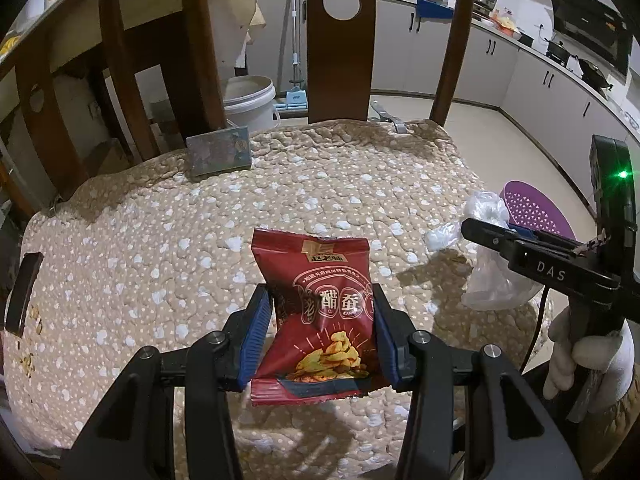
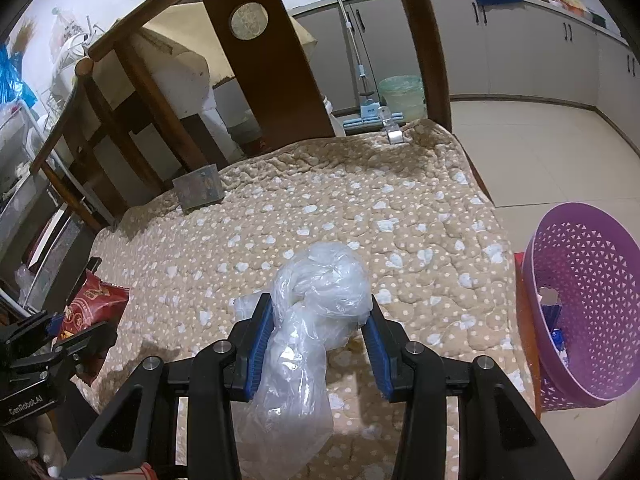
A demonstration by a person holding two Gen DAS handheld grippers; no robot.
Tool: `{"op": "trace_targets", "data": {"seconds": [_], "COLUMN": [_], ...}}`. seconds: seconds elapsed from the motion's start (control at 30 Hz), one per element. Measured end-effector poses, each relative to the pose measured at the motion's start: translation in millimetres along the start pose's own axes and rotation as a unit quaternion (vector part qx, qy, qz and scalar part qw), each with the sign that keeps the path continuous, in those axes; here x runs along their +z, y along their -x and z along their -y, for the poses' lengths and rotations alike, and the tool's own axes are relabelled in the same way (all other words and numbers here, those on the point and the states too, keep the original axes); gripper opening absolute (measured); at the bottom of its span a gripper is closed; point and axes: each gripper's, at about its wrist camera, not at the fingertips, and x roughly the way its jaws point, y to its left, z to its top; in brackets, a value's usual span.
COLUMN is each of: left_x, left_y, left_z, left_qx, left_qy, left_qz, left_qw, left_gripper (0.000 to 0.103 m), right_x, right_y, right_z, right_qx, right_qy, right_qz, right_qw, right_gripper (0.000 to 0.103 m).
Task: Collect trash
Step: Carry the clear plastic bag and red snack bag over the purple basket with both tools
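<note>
The left gripper has its fingers clamped on a red snack packet, held just above the near edge of the beige cushion. The right gripper is clamped on a crumpled clear plastic bag near the cushion's right edge, beside a purple basket on the floor.

Left wrist view: sits behind left gripper, close, looks forward and down across quilted cushion toward chair back. Right wrist view: same, behind right gripper. Shared: cushion, chair back, purple basket.
</note>
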Motion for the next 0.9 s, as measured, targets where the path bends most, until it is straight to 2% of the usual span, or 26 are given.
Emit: {"op": "trace_targets", "data": {"seconds": [0.3, 0.9], "left_x": [7.7, 24.2], "left_y": [0.8, -15.6], "left_z": [10.9, 61.3], "left_qx": [-0.006, -0.031], "left_qy": [-0.02, -0.085], "left_qz": [0.009, 0.012], "left_qw": [0.9997, 0.9958], "left_gripper": [0.047, 0.047], "right_x": [4.7, 16.0], "right_y": [11.4, 35.3], "right_z": [11.1, 47.4], "right_qx": [-0.013, -0.034], "right_qy": [-0.01, -0.056], "right_qz": [0.018, 0.052], "right_qw": [1.0, 0.997], "right_gripper": [0.047, 0.047]}}
